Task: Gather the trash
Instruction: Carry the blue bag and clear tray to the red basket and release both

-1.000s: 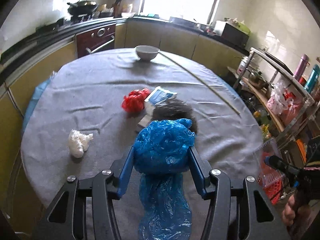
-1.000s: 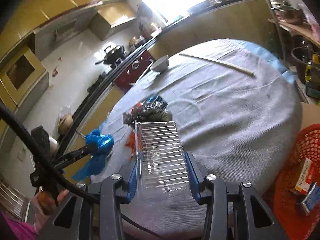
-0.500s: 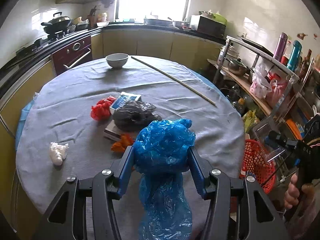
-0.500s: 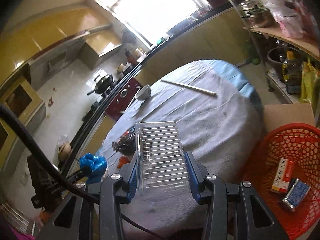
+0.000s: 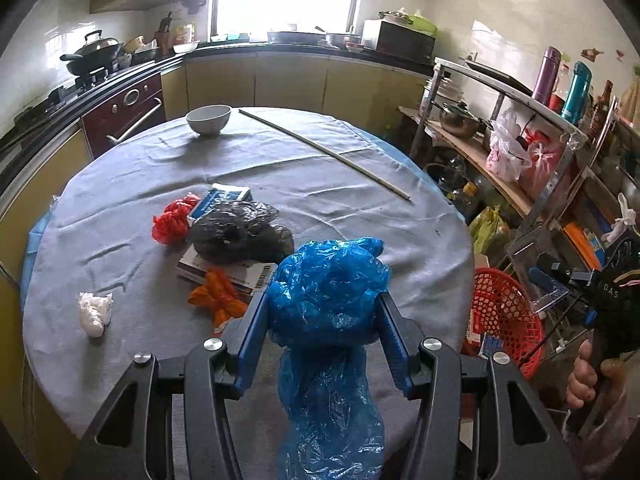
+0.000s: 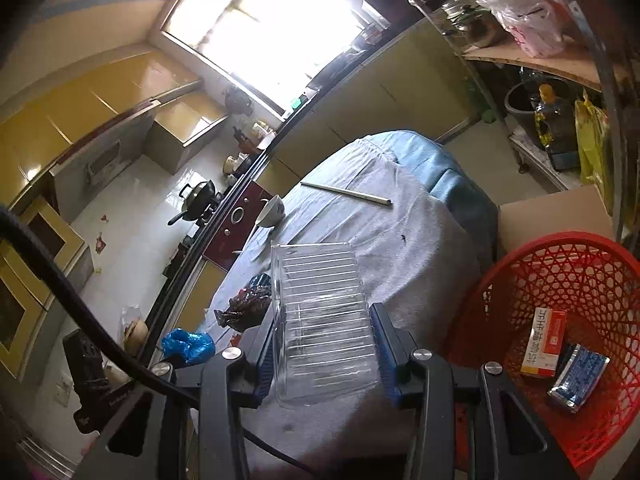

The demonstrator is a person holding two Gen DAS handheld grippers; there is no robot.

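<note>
My left gripper [image 5: 322, 312] is shut on a crumpled blue plastic bag [image 5: 326, 284] that hangs down between its fingers, above the near edge of the round table [image 5: 280, 168]. My right gripper [image 6: 322, 316] is shut on a clear ribbed plastic tray [image 6: 320, 312], held over the table's edge beside the red mesh basket [image 6: 568, 264]. That red basket [image 5: 504, 316] stands on the floor right of the table and holds a red-and-white box [image 6: 544, 340] and a blue packet [image 6: 578, 376]. In the left wrist view the right gripper [image 5: 548, 284] shows at the far right, above the basket.
On the table lie a red bag [image 5: 174, 218], a black bag [image 5: 240, 232] on boxes, an orange scrap [image 5: 216, 296], a white wad [image 5: 94, 312], a white bowl [image 5: 208, 119] and a long stick [image 5: 324, 150]. A cluttered metal shelf rack [image 5: 520, 152] stands right of the basket. A cardboard box [image 6: 552, 212] is behind it.
Both grippers have swung right toward the red basket, keeping their loads. The basket now fills more of the right wrist view, and the table's trash pile sits further left.
</note>
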